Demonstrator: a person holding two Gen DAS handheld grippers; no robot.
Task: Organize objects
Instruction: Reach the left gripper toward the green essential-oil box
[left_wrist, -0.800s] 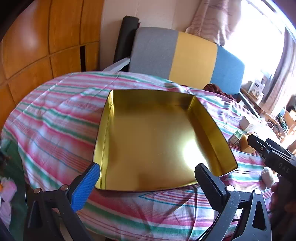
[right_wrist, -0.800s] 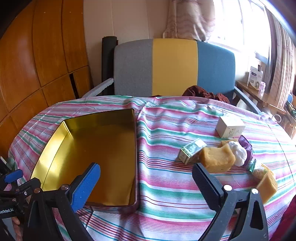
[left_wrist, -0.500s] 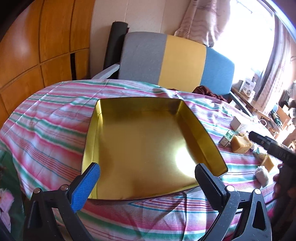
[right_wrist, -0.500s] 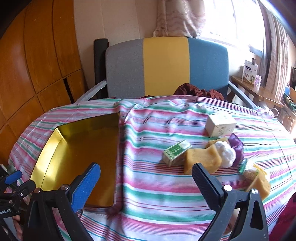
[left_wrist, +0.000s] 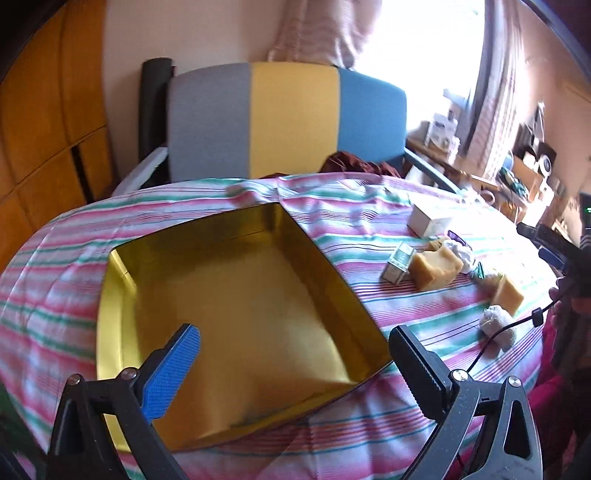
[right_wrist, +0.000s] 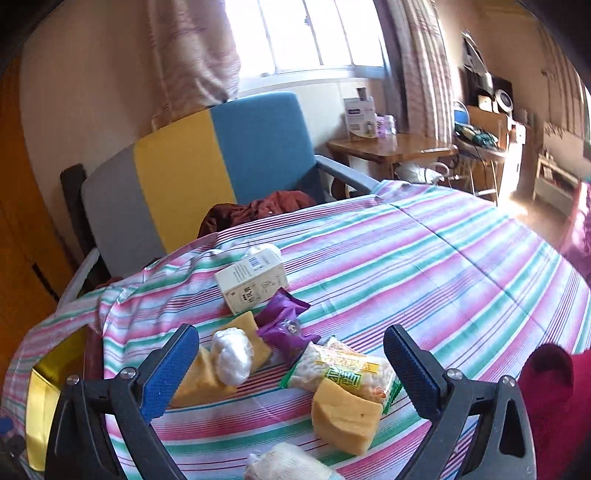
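Note:
An empty gold tin tray (left_wrist: 110, 332) lies on the striped tablecloth; my left gripper (left_wrist: 295, 369) hovers open over its near edge. The tray's corner shows at the left of the right wrist view (right_wrist: 40, 398). My right gripper (right_wrist: 291, 365) is open above a cluster of items: a yellow sponge block (right_wrist: 343, 417), a green-and-yellow snack packet (right_wrist: 347, 369), a purple wrapper (right_wrist: 284, 325), a white ball (right_wrist: 232, 354) on another yellow block (right_wrist: 199, 380), and a white carton (right_wrist: 251, 280). In the left wrist view the cluster (left_wrist: 436, 266) lies right of the tray.
A grey, yellow and blue chair (right_wrist: 207, 173) with a dark red cloth (right_wrist: 258, 210) stands behind the table. A wooden side table (right_wrist: 391, 147) is at the back right. A white wrapped lump (right_wrist: 288, 465) lies at the near table edge.
Both grippers have swung to the right. The right gripper now looks onto the item cluster and has come closer to it; the tray has slid to the left in both views.

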